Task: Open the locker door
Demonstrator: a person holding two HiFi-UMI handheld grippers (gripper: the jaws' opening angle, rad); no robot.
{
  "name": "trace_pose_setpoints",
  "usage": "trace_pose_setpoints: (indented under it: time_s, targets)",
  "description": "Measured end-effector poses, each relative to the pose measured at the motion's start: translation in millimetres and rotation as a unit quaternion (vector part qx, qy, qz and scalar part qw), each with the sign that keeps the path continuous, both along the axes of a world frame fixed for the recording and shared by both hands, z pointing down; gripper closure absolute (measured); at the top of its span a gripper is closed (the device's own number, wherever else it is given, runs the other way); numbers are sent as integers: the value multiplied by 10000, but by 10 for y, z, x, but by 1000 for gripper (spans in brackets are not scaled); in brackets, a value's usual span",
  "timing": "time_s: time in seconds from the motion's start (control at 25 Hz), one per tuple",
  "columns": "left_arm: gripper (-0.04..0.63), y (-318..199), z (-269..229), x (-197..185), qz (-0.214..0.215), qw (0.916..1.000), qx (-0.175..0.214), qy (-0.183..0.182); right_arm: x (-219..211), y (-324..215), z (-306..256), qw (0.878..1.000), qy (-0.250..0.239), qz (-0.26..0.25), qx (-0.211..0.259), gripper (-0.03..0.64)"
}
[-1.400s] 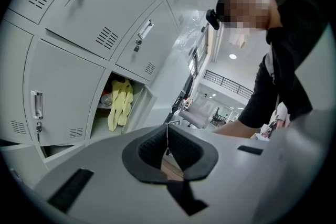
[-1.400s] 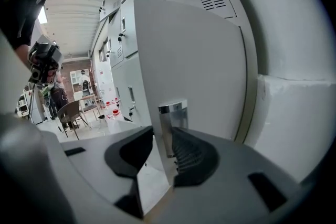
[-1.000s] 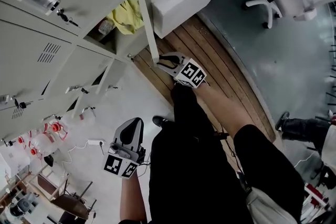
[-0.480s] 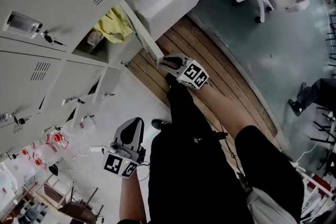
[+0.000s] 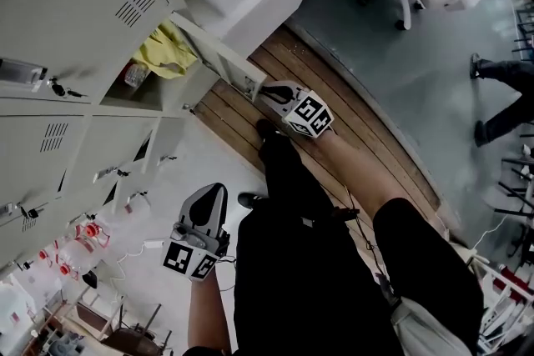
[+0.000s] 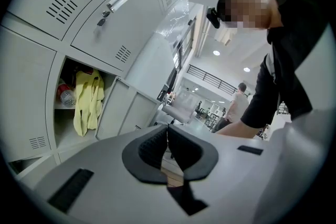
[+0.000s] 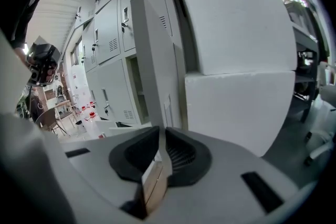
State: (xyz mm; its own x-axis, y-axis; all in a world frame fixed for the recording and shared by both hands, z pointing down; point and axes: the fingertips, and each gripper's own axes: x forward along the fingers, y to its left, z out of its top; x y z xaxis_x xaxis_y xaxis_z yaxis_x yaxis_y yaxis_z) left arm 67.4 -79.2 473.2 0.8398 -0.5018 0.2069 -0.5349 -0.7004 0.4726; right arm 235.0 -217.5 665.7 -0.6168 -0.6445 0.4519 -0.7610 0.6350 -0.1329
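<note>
The right tongs [image 7: 160, 136] have just been closing and now pinch the free edge of the pale grey metal locker door [image 7: 149, 60], which passes between their pads and stands swung partly out from its compartment, above the brown wooden floor boards [image 5: 300, 71]. The left tongs [image 6: 167, 131] are clenched on nothing, held low beside the person's black-clad leg [image 5: 292, 263], well apart from the door. In the open compartment hangs a yellow cloth [image 5: 163, 54] with a clear plastic bottle [image 5: 132, 76] beside it.
</note>
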Motion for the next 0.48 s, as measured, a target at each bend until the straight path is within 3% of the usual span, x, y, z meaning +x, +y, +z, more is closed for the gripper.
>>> trace_pose_setpoints:
  time_s: [0.48]
  targets:
    - [578,-193,33,181,93,9999,-59,-23,472,-268,2,9986,-40,514,-90,581]
